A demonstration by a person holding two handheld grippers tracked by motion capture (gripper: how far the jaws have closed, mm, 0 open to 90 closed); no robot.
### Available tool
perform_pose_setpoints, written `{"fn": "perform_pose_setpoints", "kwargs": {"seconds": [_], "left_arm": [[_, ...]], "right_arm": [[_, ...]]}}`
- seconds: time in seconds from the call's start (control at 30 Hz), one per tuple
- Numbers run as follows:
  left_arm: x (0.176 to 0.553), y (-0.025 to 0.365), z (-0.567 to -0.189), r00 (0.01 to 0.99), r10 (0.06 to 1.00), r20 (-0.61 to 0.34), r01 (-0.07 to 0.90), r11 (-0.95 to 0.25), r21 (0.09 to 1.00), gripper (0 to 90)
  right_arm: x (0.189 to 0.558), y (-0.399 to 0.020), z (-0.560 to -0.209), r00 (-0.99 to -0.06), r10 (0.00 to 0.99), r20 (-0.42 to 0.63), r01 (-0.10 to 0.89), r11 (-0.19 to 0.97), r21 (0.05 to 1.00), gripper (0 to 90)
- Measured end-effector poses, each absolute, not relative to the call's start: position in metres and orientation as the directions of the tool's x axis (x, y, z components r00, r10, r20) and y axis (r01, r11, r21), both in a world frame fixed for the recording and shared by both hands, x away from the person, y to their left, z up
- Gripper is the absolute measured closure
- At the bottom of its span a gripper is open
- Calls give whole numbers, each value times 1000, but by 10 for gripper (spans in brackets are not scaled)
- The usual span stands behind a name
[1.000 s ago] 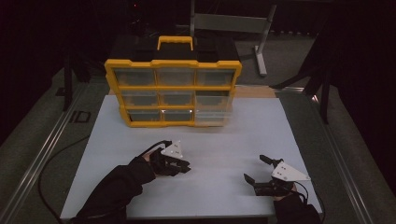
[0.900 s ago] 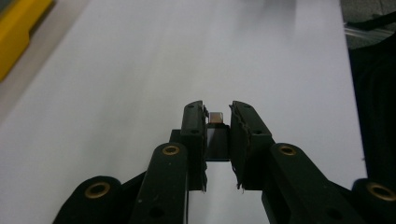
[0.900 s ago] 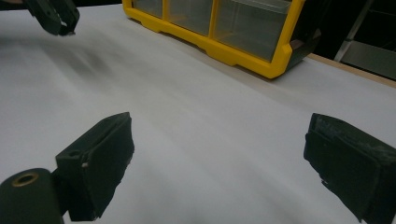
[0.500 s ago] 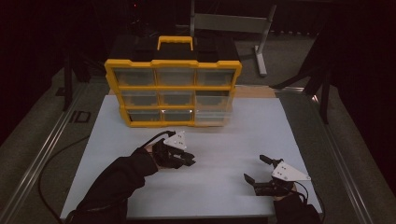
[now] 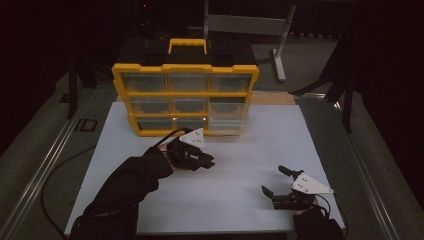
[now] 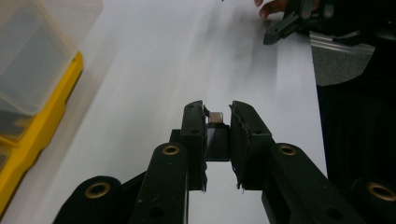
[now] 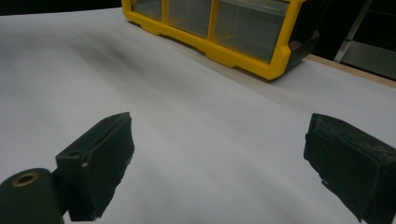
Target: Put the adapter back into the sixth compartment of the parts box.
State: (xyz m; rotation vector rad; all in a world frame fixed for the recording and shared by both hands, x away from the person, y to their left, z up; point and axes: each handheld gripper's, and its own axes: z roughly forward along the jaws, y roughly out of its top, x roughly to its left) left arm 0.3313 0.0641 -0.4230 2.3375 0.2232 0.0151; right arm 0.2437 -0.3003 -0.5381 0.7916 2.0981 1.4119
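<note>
The left gripper [image 5: 206,161], at the lower left of the white table [image 5: 260,150] a second ago, has travelled up the frame in the high view and now hangs left of centre, just below the yellow organizer box [image 5: 185,92] that stands upright at the top of the table. Its jaws are clamped on a small block [image 6: 215,117], a dark piece with a pale metallic end that peeks out between the two black pads at the centre of the left gripper view; what exactly it is cannot be made out. The box's clear drawers [image 7: 245,25] look shut from here, apart from the lower right one, which seems to stand slightly proud. The right gripper [image 5: 276,181] has kept its place at the lower right of the high view, its jaws spread wide over bare table with nothing between them. The shift suggests the block has been picked up and is being carried toward the box, most likely to go into a drawer; the open right gripper appears free to pull one out.
</note>
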Motion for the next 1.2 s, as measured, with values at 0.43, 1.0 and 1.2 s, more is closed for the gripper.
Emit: {"fn": "perform_pose_setpoints", "kwargs": {"seconds": [0.43, 1.0, 1.2], "left_arm": [[342, 59, -392, 983, 181, -16, 134, -659, 740, 768], [359, 56, -360, 971, 239, -17, 163, -606, 779, 767], [363, 54, -351, 964, 264, -25, 180, -583, 792, 767]], "right_arm": [[244, -300, -539, -716, 694, -78, 195, 307, 931, 82], [244, -299, -539, -719, 690, -81, 193, 311, 931, 82], [244, -300, -539, -718, 691, -81, 192, 308, 932, 82]]}}
